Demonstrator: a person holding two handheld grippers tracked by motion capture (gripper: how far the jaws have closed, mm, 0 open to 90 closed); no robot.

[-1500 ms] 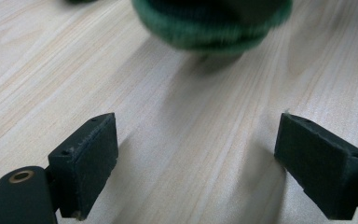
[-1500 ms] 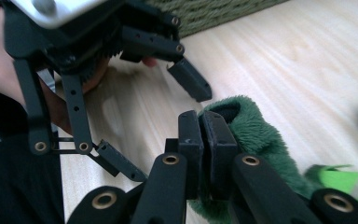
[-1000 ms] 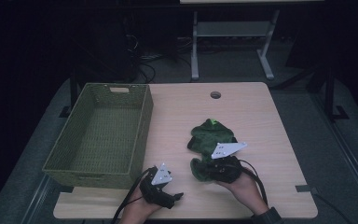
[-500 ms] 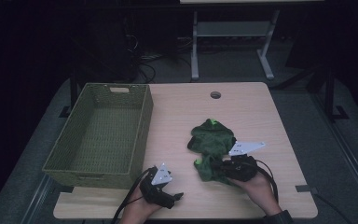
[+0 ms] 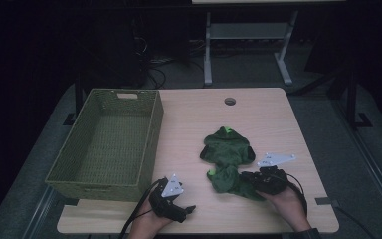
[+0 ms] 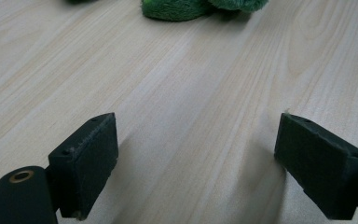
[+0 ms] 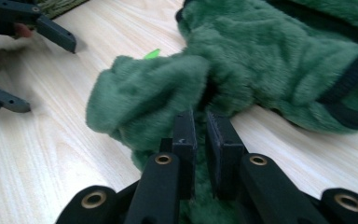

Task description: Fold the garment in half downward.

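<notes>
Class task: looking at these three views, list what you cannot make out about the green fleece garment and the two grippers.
- Green fleece garment: high view too small to tell what kind; right gripper view cuts it off at the top and right edges.
- Right gripper: the fleece pinched between its jaws is hidden by the pads.
- Left gripper: its body lies below the frame's edge.

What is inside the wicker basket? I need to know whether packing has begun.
The green wicker basket shows only its bare woven floor in the high view. The strip just behind its near wall is hidden. The green fleece garment lies on the table.

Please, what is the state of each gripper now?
Left gripper: open, holding nothing.
Right gripper: closed on the green fleece garment.
</notes>
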